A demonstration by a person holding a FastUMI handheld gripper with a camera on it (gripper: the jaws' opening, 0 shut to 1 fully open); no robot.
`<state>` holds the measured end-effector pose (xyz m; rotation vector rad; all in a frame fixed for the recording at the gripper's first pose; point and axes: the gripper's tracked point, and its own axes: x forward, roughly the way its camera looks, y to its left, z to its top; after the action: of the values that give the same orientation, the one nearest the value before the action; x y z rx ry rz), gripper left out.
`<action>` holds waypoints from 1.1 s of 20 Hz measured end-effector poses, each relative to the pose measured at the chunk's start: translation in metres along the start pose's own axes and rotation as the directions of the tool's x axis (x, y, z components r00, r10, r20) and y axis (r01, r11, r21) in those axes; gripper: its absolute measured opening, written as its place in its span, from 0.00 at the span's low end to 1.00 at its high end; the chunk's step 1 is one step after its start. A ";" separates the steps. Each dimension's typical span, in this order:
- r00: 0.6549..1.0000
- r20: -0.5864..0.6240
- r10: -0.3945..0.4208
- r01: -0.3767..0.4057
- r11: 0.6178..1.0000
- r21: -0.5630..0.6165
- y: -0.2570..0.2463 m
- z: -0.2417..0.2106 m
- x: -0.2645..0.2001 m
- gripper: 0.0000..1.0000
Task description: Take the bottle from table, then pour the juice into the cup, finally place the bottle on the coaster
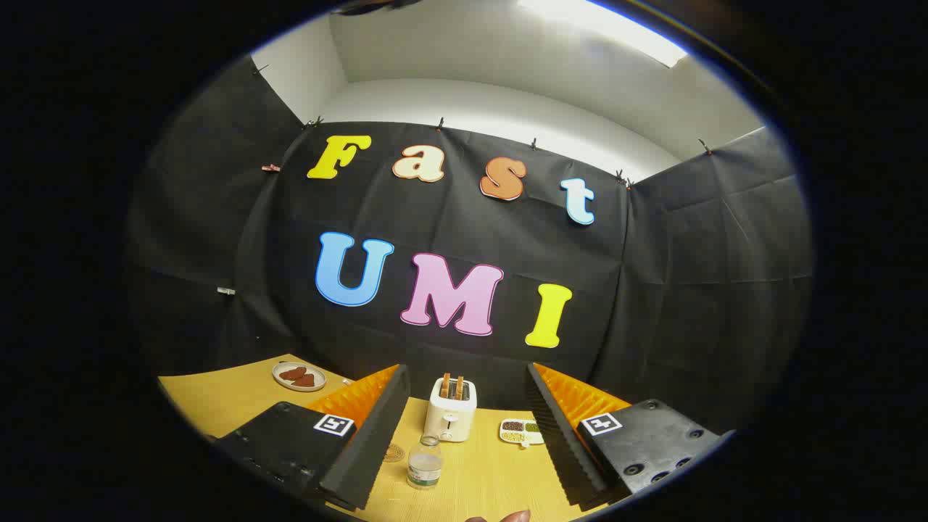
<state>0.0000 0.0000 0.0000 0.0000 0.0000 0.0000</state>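
Hand-held gripper (464,428) wide apart — bottle (424,462) between.

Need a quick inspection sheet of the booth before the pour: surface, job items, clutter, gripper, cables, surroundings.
Surface: wooden table, bare patch ahead of the gripper.
Job's things: bottle upright between the fingers, apart from both, cap off or clear, cannot tell; round coaster flat beside the bottle, by one finger; cup: nothing seen.
Clutter: toaster with two slices up, beyond the bottle; divided dish of small foods beside the toaster; plate with brown pieces further off to the side.
Gripper: gripper open, fingers spread wide, holding nothing.
Cables: nothing seen.
Surroundings: black cloth wall, white wall above, ceiling light.
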 end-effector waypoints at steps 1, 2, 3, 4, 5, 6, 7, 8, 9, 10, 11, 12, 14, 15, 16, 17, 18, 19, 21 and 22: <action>1.000 0.000 0.002 -0.002 1.000 -0.003 0.000 0.000 0.000 0.97; 1.000 0.002 0.002 -0.002 1.000 -0.006 -0.001 0.000 0.000 0.97; 1.000 0.003 0.002 -0.002 1.000 -0.006 -0.001 0.001 -0.001 0.97; 1.000 0.004 -0.002 0.002 1.000 -0.003 -0.001 0.001 -0.002 0.97; 1.000 0.006 -0.012 0.012 1.000 0.005 -0.003 0.002 -0.003 0.97; 1.000 0.010 -0.017 0.016 1.000 0.014 -0.004 0.003 -0.003 0.97; 1.000 0.008 -0.015 0.015 1.000 0.022 -0.002 0.004 -0.005 0.97; 1.000 0.007 -0.015 0.015 1.000 0.026 -0.002 0.002 -0.005 0.97; 1.000 0.008 -0.012 0.012 1.000 0.027 -0.002 0.003 -0.006 0.97; 1.000 0.009 -0.010 0.010 1.000 0.024 -0.002 0.004 -0.008 0.97; 1.000 0.008 -0.010 0.010 1.000 0.018 -0.003 0.004 -0.009 0.97; 1.000 0.009 -0.011 0.011 1.000 0.012 -0.004 0.004 -0.010 0.97; 1.000 0.009 -0.012 0.012 1.000 0.005 -0.004 0.003 -0.014 0.97; 1.000 0.006 -0.009 0.009 1.000 0.006 -0.003 0.003 -0.014 0.97; 1.000 0.004 -0.007 0.007 1.000 0.006 -0.002 0.002 -0.015 0.97; 1.000 0.001 -0.007 0.007 1.000 0.006 -0.001 0.001 -0.016 0.97; 1.000 -0.002 -0.006 0.006 1.000 0.005 -0.001 -0.002 -0.017 0.97; 1.000 -0.004 -0.010 0.010 1.000 0.002 -0.001 -0.004 -0.017 0.97; 1.000 -0.001 -0.014 0.014 1.000 0.007 -0.001 -0.012 -0.016 0.97; 1.000 0.000 -0.010 0.010 1.000 0.015 0.002 -0.018 -0.013 0.97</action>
<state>-0.0127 0.0021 -0.0182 0.0154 0.0004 -0.0101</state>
